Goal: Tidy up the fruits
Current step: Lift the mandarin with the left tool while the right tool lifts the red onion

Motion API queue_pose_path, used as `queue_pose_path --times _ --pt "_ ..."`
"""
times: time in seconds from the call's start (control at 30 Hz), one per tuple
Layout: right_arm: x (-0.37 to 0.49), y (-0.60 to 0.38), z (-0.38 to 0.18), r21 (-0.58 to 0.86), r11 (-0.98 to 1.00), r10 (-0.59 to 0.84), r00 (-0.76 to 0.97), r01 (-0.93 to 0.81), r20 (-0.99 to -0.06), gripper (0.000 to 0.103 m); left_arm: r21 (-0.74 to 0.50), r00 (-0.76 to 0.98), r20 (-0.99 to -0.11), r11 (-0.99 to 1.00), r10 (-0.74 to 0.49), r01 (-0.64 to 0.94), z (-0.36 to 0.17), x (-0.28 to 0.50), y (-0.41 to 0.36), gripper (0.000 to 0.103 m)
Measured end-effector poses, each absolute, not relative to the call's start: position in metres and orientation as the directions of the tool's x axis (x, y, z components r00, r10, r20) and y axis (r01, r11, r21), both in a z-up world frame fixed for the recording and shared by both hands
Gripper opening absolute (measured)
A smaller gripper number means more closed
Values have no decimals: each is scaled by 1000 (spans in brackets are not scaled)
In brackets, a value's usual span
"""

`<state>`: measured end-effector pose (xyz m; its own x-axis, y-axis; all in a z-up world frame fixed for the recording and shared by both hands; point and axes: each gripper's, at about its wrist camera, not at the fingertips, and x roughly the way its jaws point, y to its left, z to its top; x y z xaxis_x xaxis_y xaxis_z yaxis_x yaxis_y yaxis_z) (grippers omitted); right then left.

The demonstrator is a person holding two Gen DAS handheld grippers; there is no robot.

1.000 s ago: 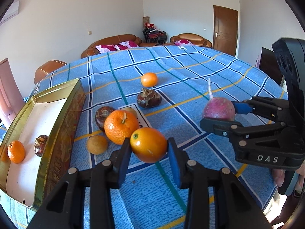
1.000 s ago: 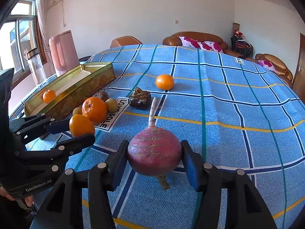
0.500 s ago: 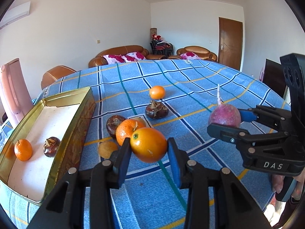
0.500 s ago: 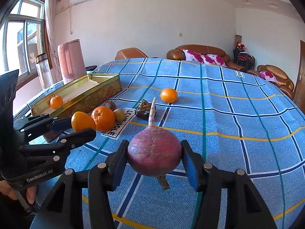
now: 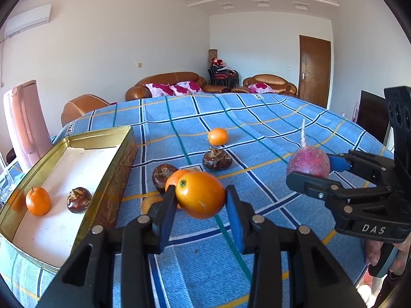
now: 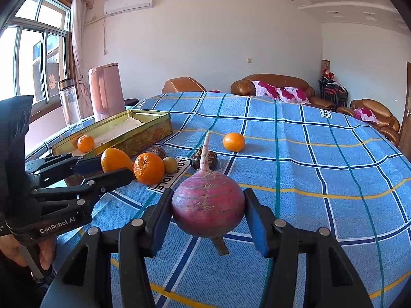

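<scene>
My left gripper is shut on an orange and holds it above the blue checked tablecloth; it also shows in the right wrist view. My right gripper is shut on a red radish, also lifted; it shows at the right of the left wrist view. A gold tin tray at the left holds a tangerine and a dark water chestnut. Loose on the cloth are a tangerine, a small yellow-green fruit, two dark chestnuts and a far tangerine.
A pink kettle and a clear bottle stand behind the tray near the table's left edge. Brown sofas and a door lie beyond the table. The table's near right edge drops off by my right hand.
Both grippers have risen with their fruit and the views have tilted up. The fruits on the cloth and in the tray have not moved.
</scene>
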<state>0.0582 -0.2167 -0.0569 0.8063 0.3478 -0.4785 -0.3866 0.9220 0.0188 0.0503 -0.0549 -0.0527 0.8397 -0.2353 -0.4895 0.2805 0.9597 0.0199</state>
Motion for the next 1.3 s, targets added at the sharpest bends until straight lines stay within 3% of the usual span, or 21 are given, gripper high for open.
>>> queue_pose_path --times 1.3 --pt "36 -223 -52 -13 917 368 857 -399 -361 56 32 892 -386 963 -236 269 -46 31 -51 40"
